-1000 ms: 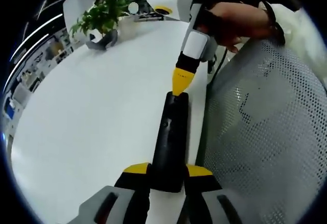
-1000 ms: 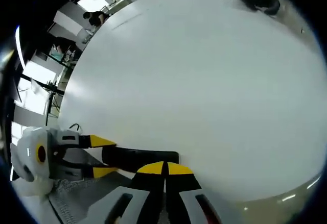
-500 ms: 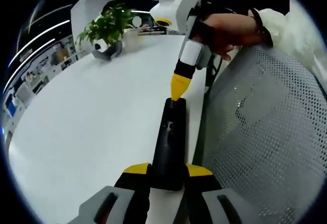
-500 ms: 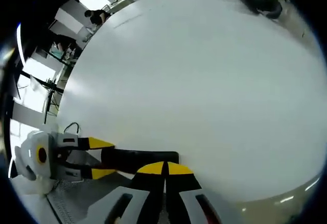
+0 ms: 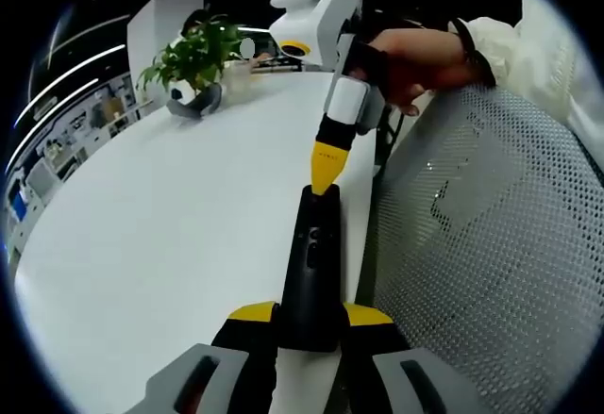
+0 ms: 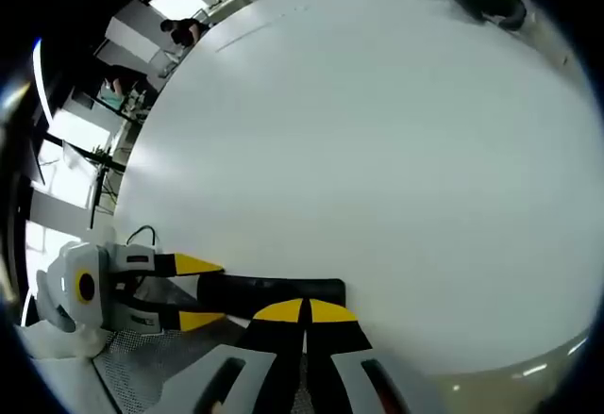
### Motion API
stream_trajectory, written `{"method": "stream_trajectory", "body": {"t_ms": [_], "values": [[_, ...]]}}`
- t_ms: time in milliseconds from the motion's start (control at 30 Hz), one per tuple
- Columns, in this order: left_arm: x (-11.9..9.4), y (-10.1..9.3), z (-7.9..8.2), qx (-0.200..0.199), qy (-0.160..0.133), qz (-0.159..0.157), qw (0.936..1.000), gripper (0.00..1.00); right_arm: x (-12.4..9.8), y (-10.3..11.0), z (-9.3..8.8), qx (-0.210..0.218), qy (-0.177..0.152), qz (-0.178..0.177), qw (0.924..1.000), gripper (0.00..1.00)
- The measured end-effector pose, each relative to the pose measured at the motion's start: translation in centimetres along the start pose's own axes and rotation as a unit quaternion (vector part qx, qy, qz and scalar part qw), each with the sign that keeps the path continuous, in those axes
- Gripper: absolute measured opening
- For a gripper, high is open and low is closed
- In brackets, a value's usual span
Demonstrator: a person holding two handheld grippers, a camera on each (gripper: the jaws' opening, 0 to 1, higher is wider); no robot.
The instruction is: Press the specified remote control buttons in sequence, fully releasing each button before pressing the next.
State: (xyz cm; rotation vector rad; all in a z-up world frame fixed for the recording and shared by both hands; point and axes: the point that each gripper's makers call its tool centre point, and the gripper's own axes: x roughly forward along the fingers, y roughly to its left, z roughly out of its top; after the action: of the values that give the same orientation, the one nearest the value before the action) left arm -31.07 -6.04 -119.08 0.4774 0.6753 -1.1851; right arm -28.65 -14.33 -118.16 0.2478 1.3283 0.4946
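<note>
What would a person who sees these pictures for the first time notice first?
First, the long black remote control, clamped at its near end by the left tool at the edge of a white table. Next, the closed yellow tip of the right tool, held by a hand, rests on the remote's far end. A potted plant stands at the table's far side, and a white mesh chair back is beside the remote.

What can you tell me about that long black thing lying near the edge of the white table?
It is a slim black remote control, matte plastic by its look, lying flat at the edge of the white table. Small buttons dot its top. The left gripper clamps its near end between yellow-tipped fingers; the shut right gripper touches its far end.
</note>
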Motion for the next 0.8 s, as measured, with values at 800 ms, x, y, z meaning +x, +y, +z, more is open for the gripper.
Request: {"method": "stream_trajectory", "body": {"t_ms": [800], "values": [[-0.54,0.12,-0.57,-0.008,0.011,0.001,0.9999,0.25,0.11,-0.11,0.07,0.007,0.002,0.006,1.0,0.0]]}}
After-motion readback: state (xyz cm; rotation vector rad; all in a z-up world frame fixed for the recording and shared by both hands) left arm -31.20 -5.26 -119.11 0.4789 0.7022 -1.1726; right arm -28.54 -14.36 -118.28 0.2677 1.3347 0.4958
